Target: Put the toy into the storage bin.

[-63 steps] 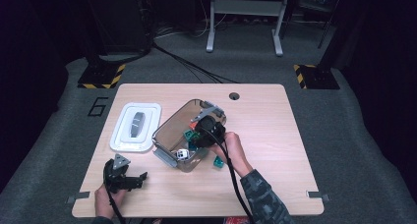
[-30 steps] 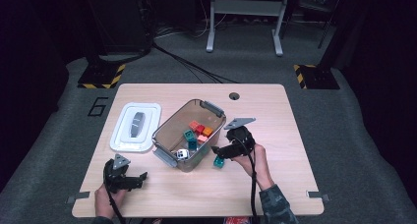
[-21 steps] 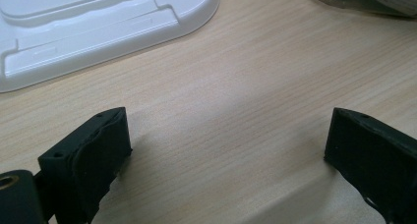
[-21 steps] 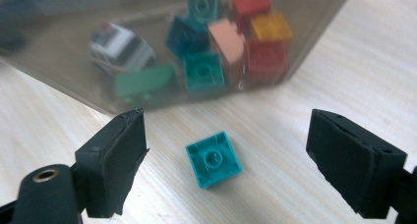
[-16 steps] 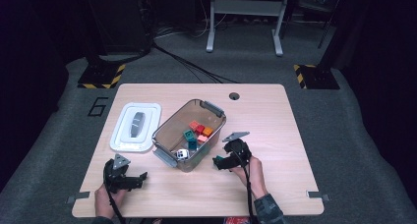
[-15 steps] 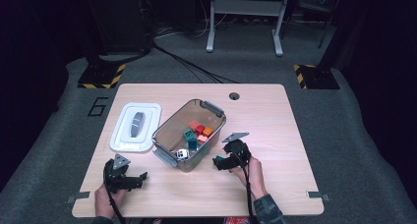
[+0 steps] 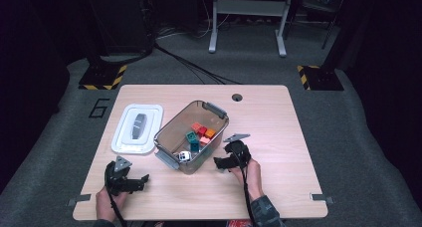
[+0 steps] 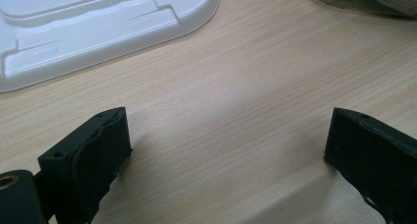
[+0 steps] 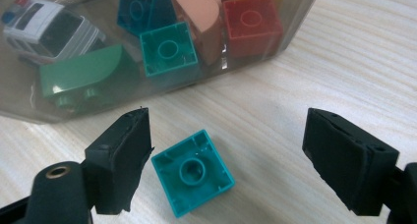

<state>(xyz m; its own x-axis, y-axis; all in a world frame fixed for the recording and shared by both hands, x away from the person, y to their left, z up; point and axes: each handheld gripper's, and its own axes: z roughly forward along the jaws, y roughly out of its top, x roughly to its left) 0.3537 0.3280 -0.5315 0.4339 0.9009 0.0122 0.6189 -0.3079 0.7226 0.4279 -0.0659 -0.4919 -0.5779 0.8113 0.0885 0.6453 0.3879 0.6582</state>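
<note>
A teal brick [image 9: 193, 177] lies stud-up on the wooden table [image 9: 344, 62], just in front of the clear bin [image 9: 19, 94]. My right gripper [image 9: 228, 140] is open and straddles it: the left jaw is close to a corner of the brick and the right jaw is well clear. Its jaws have just been closing a little, without pressing on the brick. In the high view the right gripper [image 7: 223, 163] is low at the bin's [image 7: 164, 137] front right corner. My left gripper [image 7: 142, 179] [image 8: 226, 135] rests open and empty near the table's front left.
The bin holds a toy police car [image 9: 49, 25], a green brick [image 9: 83, 74], a second teal brick [image 9: 167, 49], and red [image 9: 251, 27] and pink bricks. The white lid [image 7: 137, 128] [image 8: 98, 22] lies left of the bin. A cable hole [image 7: 237, 96] sits at the table's back.
My right gripper came out of the bin with the teal brick, moved to its right front side and sank to the table. The left gripper stayed still.
</note>
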